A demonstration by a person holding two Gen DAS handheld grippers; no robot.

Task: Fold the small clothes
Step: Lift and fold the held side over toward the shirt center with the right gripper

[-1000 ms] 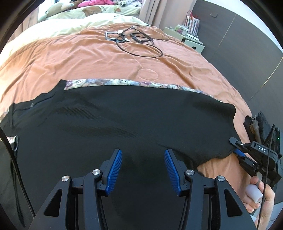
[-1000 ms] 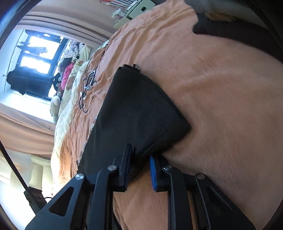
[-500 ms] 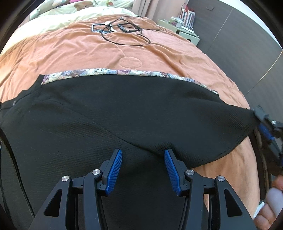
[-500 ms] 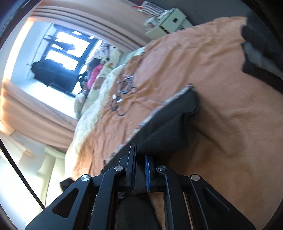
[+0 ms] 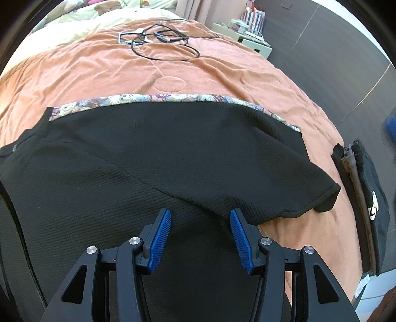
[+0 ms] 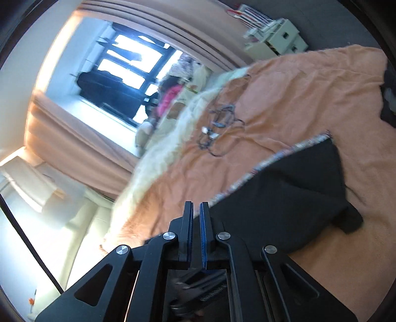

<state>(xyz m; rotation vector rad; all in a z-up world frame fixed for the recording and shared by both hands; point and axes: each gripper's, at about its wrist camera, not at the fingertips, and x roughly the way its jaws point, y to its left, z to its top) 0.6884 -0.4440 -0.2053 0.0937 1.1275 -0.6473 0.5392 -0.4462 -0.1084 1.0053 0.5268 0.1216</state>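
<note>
I'm in a home bedroom: working on a big bed with an orange blanket (image 5: 104, 71) and cream duvet (image 5: 81, 24), stuffed toys (image 5: 106, 4) piled at the far end by the window (image 6: 128, 67) with peach curtains (image 6: 74, 146). A small cream nightstand (image 5: 250, 42) with clutter sits beside the bed against a dark panelled wall (image 5: 329, 57), and loose black cables (image 5: 163, 42) lie on the blanket. Folded dark clothes (image 5: 363, 198) are stacked at the bed's edge.

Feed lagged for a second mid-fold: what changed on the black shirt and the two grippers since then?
The right gripper let go of the black shirt's sleeve, swung up and away, jaws nearly closed on nothing. The sleeve now lies flat on the orange bedspread. The left gripper stayed open over the black shirt.
</note>
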